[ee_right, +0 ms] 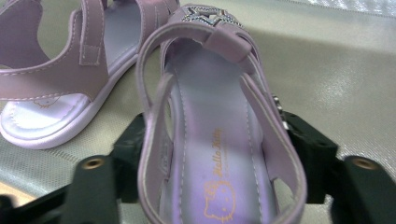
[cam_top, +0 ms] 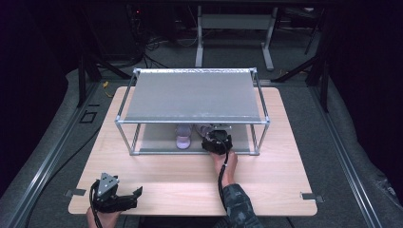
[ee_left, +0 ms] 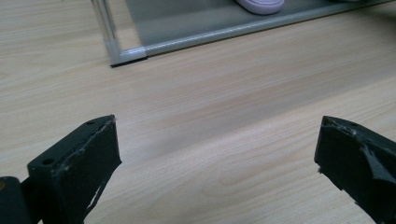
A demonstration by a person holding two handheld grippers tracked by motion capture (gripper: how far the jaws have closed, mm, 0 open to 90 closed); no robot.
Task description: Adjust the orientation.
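The landmark is the two-tier shoe rack of grey metal tubing and grey shelf panels (cam_top: 192,97), standing on the pale wooden table (cam_top: 157,173). On the rack's lower shelf lie two small lilac strap sandals. The first sandal (ee_right: 56,88) rests toward the shelf's middle, its toe near the front rail of the rack; the second, a lilac sandal with a printed insole and a glittered strap ornament (ee_right: 212,140), lies just beside it, heel end toward the rack's front edge. The right gripper (cam_top: 217,142) reaches under the upper shelf from the front of the rack, and its jaws straddle the heel end of the second sandal; the black pads stand at either side of the sole, close against it, but whether they press or have let go cannot be told from these views. The left gripper (ee_left: 217,163) idles well in front of the rack's near left corner, low over the table, its jaws wide apart and empty. Judged as the placing of the pair, the step is done well if the sandal sits flat and parallel to its mate before the jaws part fully, and the gripper then draws straight back toward the rack's front, low enough to clear the upper shelf and level enough not to drag the heel strap.
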